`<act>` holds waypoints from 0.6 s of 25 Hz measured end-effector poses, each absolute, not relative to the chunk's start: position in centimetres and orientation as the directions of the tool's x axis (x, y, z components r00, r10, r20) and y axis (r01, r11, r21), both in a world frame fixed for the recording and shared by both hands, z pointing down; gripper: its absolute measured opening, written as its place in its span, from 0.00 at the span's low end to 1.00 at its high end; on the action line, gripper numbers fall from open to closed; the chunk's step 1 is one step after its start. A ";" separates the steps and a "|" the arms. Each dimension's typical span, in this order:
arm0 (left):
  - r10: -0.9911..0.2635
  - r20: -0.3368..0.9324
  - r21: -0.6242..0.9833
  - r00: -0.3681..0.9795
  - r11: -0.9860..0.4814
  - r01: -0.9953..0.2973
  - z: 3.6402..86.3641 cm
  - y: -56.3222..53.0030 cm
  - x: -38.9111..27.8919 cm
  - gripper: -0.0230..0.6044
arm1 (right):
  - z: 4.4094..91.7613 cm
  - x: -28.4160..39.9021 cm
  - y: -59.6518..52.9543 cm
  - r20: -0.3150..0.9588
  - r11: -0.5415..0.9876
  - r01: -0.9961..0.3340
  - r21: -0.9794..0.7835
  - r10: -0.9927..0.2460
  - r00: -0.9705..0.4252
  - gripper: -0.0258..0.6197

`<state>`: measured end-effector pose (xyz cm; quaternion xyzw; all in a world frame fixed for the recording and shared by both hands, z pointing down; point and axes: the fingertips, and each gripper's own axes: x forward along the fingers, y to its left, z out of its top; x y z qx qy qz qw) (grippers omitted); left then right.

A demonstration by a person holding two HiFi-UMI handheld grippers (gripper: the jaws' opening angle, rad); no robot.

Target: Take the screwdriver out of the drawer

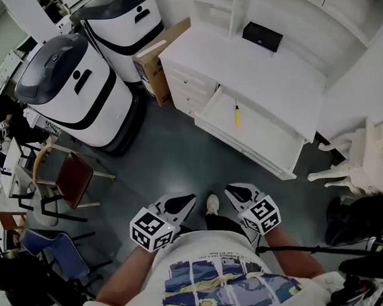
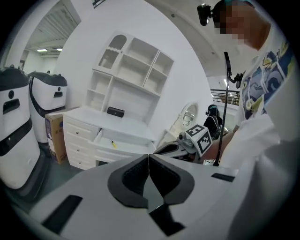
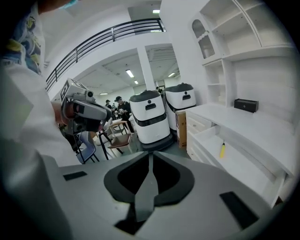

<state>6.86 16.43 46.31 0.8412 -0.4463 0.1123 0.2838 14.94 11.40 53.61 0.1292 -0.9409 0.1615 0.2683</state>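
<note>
Dark grey floor (image 1: 173,156) spreads out below you, with a white desk (image 1: 238,60) and its shelving standing ahead. One desk drawer (image 1: 266,131) is pulled open, and the yellow-handled screwdriver (image 1: 237,114) lies flat on the drawer's bare white bottom, near its back left end. Nothing touches the tool. A small black box (image 1: 262,36) sits on the desktop behind the drawer, and a cardboard box (image 1: 154,63) leans against the desk's left side. Two rounded white-and-black machines (image 1: 73,90) stand further left, with a brown-seated chair (image 1: 73,178) in front of them.

Your left gripper (image 1: 184,203) and your right gripper (image 1: 237,193) are both held low, close to your body, well apart from the drawer, with your shoe (image 1: 212,204) between them on the floor. Your left gripper's view shows its jaws pressed together with nothing between them, the drawer and screwdriver (image 2: 113,144) far ahead to the left. Your right gripper's jaws are likewise closed on nothing, with the screwdriver (image 3: 222,149) off to the right in the open drawer (image 3: 243,164).
</note>
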 end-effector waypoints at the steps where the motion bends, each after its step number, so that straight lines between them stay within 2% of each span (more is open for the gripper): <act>1: -0.693 0.444 0.370 0.568 -0.436 -0.820 46.2 15.4 7.0 0.06 | 54.1 15.2 10.4 0.551 0.916 -0.326 -0.236 -0.150 -0.821 0.08; 7: -0.675 0.463 0.375 0.574 -0.438 -0.817 46.6 11.3 6.7 0.06 | 56.0 15.1 5.6 0.567 0.895 -0.363 -0.259 -0.163 -0.807 0.08; 15: -0.651 0.446 0.351 0.614 -0.505 -0.789 47.2 6.4 2.5 0.06 | 57.0 11.9 0.8 0.594 0.869 -0.437 -0.233 -0.228 -0.771 0.08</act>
